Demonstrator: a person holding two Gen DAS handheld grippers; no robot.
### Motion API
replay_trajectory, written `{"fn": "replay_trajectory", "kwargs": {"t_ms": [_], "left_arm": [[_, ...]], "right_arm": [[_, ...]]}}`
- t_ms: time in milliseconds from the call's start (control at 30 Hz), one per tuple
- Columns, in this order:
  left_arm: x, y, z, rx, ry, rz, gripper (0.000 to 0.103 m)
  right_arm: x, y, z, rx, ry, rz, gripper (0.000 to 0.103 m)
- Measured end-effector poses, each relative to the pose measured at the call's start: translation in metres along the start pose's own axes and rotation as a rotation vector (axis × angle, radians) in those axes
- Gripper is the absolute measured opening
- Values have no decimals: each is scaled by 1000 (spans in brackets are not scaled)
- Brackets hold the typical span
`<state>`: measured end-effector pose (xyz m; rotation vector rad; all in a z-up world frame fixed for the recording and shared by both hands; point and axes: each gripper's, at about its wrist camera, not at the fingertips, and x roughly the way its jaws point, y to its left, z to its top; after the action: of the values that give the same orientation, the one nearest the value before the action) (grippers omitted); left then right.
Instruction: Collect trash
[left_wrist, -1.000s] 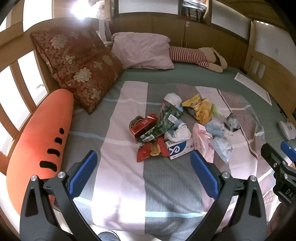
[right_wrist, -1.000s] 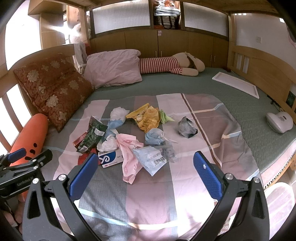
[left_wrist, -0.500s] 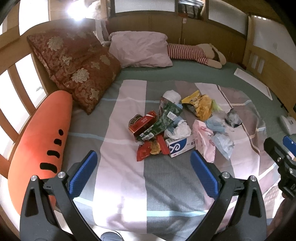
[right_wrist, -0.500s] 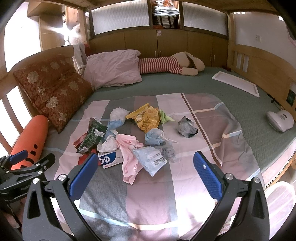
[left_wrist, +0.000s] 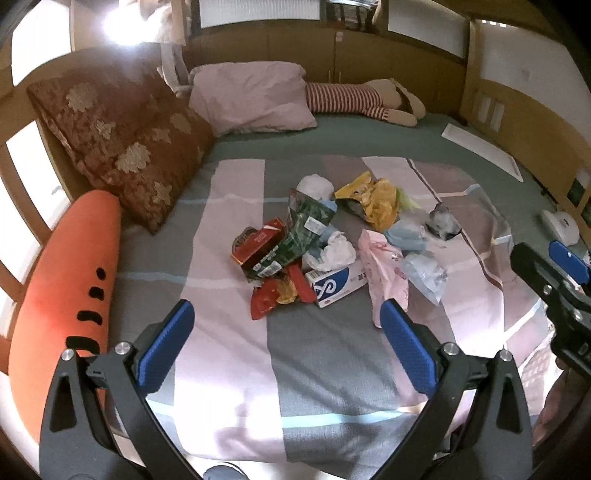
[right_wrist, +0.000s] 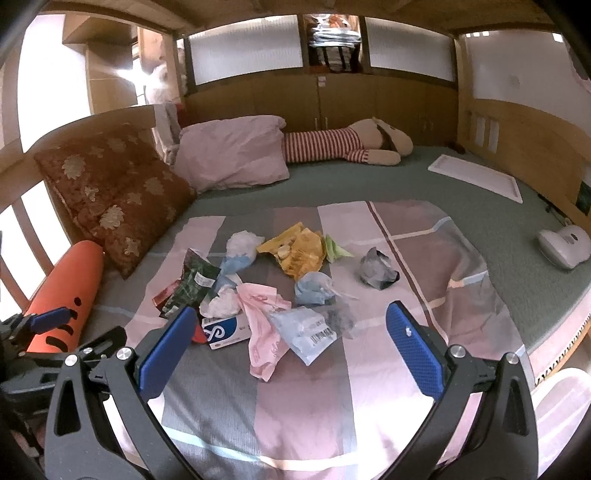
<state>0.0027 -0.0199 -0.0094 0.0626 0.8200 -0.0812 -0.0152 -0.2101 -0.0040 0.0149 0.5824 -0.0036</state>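
Trash (left_wrist: 332, 251) is seen heaped near the middle of a striped blanket (left_wrist: 229, 369) spread over a bed with a green sheet (right_wrist: 480, 229). At the left of the heap a red carton (left_wrist: 258, 242) is lodged beside a dark green wrapper (left_wrist: 303, 236), and a red and yellow wrapper (left_wrist: 273, 295) is found just nearer. A white and blue box (left_wrist: 332, 286) is placed at the near edge, touching crumpled white tissue (left_wrist: 332, 253). A pink bag (right_wrist: 262, 325) is draped to the right of the box, with a pale blue printed bag (right_wrist: 306, 328) beside it. Farther back a yellow wrapper (right_wrist: 295, 251) is crumpled, and a grey wad (right_wrist: 375, 267) is set apart at the right. The left gripper (left_wrist: 286, 334) is held over the near blanket with its blue pads spread wide and nothing between them. The right gripper (right_wrist: 290, 339) is likewise held wide apart and empty, just short of the heap. An orange carrot cushion (left_wrist: 66, 288) is laid along the left rail, a brown patterned pillow (left_wrist: 122, 147) is propped behind it, and a pink pillow (right_wrist: 232, 151) and a striped soft toy (right_wrist: 343, 146) are seen at the far end.
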Motion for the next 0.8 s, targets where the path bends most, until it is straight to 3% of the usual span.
{"fn": "replay_trajectory", "kwargs": {"t_ms": [133,267,433,633,700,767,800], "left_arm": [[18,4,1,-14,42,-4,100],[40,8,3,-14,85,3,100],[75,14,12,42,21,82,100],[129,10,22,118,49,62,99],[143,5,27,157,44,80,92],[162,5,30,165,80,74,77],[169,8,29,152,103,67,62]], "right_arm": [[-3,-3,-1,-2,-12,10,101],[3,-9,-3,46,28,76,100],[9,-14,-6,87,62,105,101],[14,-12,-10,83,84,124,100],[17,-7,-11,56,98,130,100],[20,-3,-13,40,109,152,100],[22,1,-14,28,115,164,100]]}}
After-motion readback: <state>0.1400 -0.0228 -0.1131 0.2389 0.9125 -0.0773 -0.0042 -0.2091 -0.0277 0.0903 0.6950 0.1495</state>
